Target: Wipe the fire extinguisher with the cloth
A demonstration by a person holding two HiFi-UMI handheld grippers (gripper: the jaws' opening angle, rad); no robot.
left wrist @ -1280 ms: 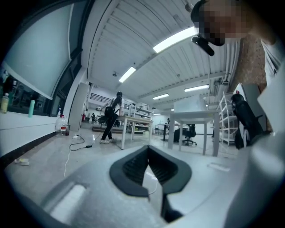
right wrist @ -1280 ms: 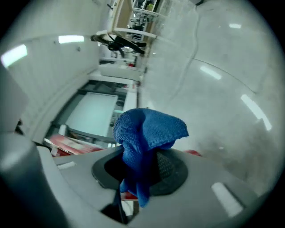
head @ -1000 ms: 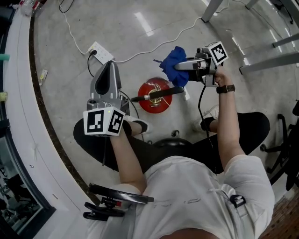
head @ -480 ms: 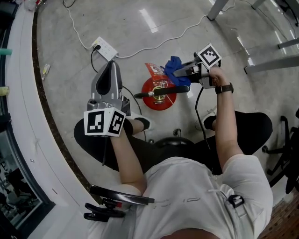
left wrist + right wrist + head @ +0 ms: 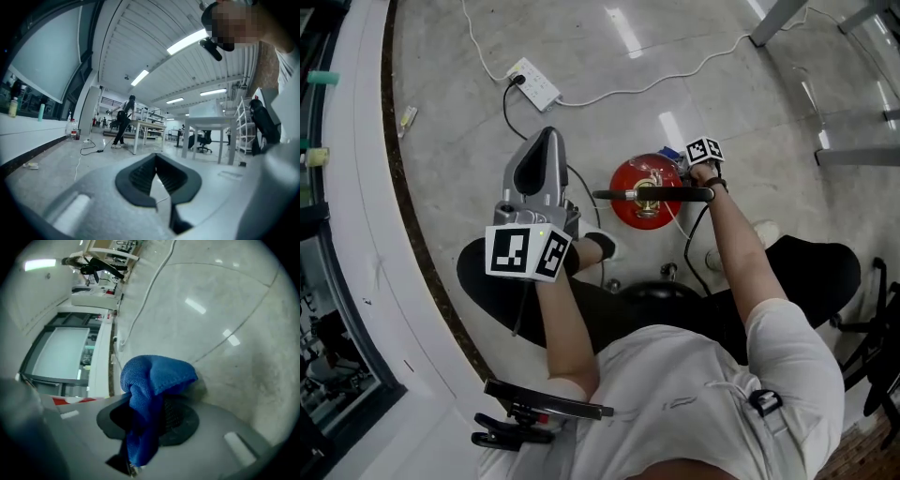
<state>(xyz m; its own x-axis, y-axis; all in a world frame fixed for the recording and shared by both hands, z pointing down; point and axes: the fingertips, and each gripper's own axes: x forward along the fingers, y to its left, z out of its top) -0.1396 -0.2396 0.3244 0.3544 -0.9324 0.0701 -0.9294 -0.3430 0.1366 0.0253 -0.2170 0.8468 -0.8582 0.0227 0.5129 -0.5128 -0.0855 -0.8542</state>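
The red fire extinguisher stands on the floor between the person's feet, seen from above, with its black hose lying across the top. My right gripper's marker cube sits at the extinguisher's far right side; its jaws point down and are hidden in the head view. In the right gripper view the right gripper is shut on the blue cloth, and a strip of the red extinguisher shows at left. My left gripper is held left of the extinguisher, apart from it, shut and empty.
A white power strip and its cables lie on the floor beyond the extinguisher. A chair base is under the person. A curved white ledge runs along the left. Table legs stand at the top right.
My right gripper has gone down with the blue cloth from above the extinguisher to its far right side, so the cloth is now hidden in the head view. The left gripper has stayed put.
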